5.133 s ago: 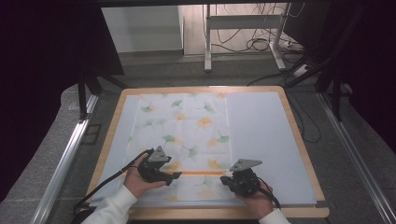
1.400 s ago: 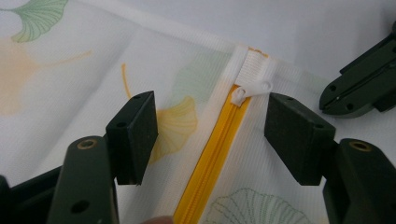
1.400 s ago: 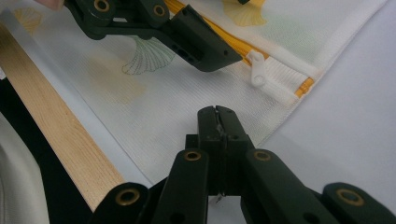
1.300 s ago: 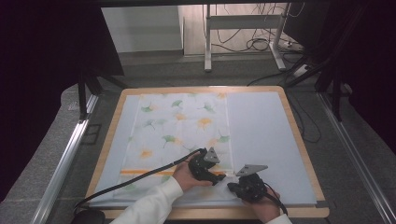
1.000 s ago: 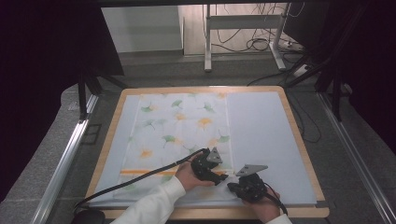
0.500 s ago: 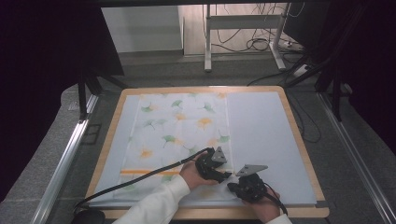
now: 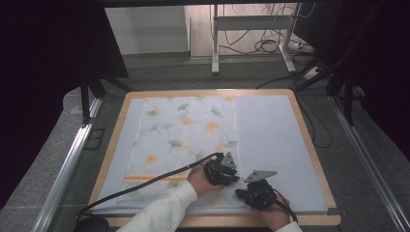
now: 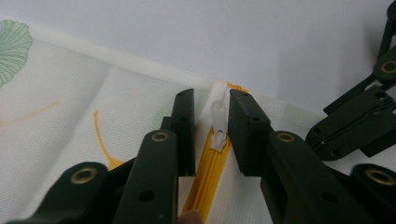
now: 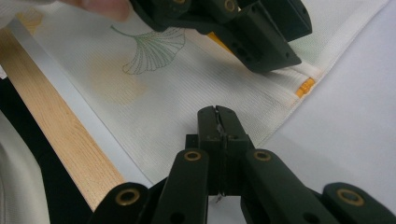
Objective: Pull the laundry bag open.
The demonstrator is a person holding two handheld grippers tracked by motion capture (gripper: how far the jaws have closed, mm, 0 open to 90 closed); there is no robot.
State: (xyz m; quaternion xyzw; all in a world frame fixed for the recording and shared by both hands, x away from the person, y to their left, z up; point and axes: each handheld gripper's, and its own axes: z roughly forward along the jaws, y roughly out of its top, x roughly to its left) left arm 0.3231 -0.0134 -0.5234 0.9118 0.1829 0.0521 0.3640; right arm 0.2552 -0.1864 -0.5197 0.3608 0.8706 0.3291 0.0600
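Pale desk [image 7: 270, 140] is spread with the ginkgo-print fabric cover [image 7: 183, 130]. Left hand-held gripper [image 8: 212, 133], jaws just closing, brackets the white zipper pull [image 8: 217, 126], not yet pinched. Right hand-held gripper [image 9: 218, 122] is clamped on the cover's edge; unzipping seems imminent.

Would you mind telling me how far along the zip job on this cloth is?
Done: the right gripper is shut on the cloth's edge, pinning it. In hand: the left gripper's fingers have just been closing around the white zip pull, not yet pinching it. Left: gripping it and running it along the yellow zip, probably its whole length.
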